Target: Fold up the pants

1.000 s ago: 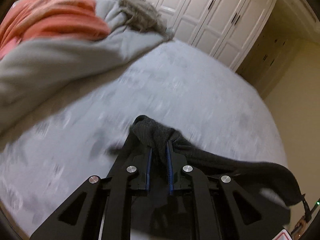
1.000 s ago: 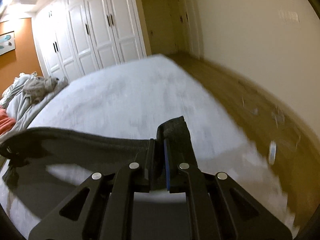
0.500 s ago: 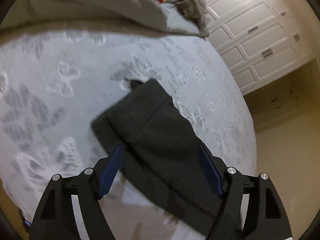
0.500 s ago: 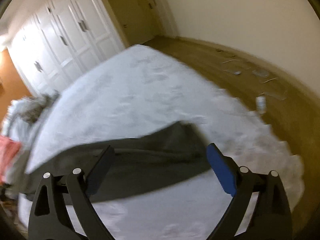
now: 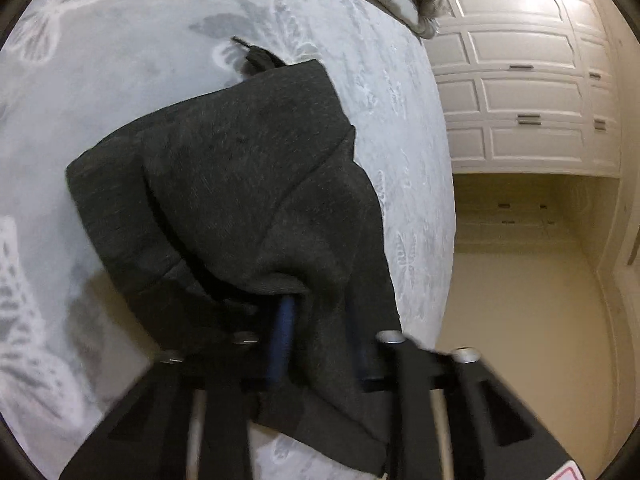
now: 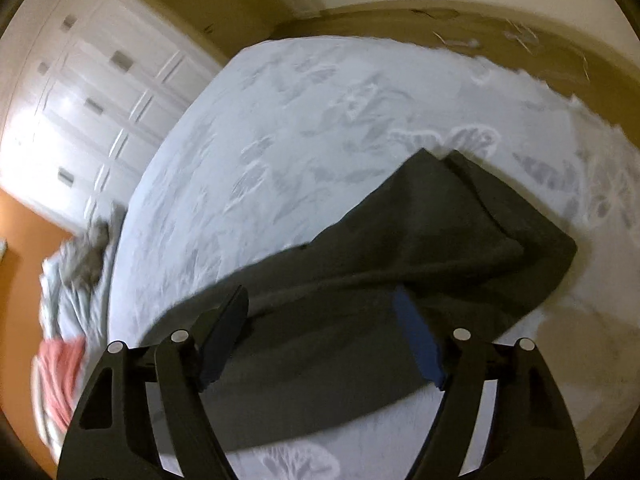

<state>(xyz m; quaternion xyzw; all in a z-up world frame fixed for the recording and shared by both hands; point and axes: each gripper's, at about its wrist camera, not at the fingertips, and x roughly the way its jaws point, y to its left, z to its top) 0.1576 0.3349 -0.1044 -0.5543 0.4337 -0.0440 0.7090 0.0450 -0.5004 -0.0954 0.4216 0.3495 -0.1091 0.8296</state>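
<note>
The pants (image 5: 240, 184) are dark grey matt knit cloth with a faint fleck. The bedspread (image 5: 132, 60) beneath is pale, soft cloth with a woven butterfly pattern. My fingers (image 6: 224, 332) are matt black plastic with blue pads and bright metal screw heads. The wardrobe doors (image 5: 520, 92) look smooth, painted white, semi-gloss.

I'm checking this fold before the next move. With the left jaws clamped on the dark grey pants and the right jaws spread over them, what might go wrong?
1. The left gripper is shut on a bunched fold of the dark grey knit pants; pulling may drag the layers askew.
2. The right gripper has just been closing but its jaws are open with cloth between them, so that end lies free and may slide on the pale butterfly-print bedspread.
</note>
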